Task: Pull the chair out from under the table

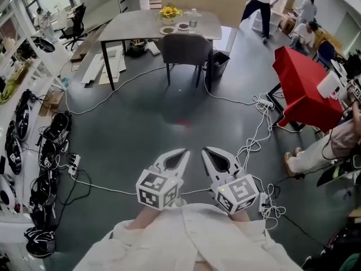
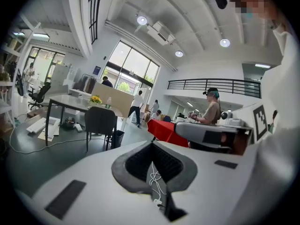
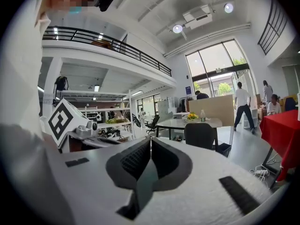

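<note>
Where chair sits: dark grey padded chair (image 1: 186, 49) at grey table (image 1: 135, 24), top middle.
My white left gripper (image 1: 185, 151): fingers pinched together, empty.
My white right gripper (image 1: 205, 150): same.

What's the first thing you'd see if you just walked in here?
Right below you, the left gripper and right gripper are both shut and empty, pointing across the grey floor. Far ahead, a dark chair is pushed in at a grey table with yellow flowers on it. A bright red cloth stands out at the right.
</note>
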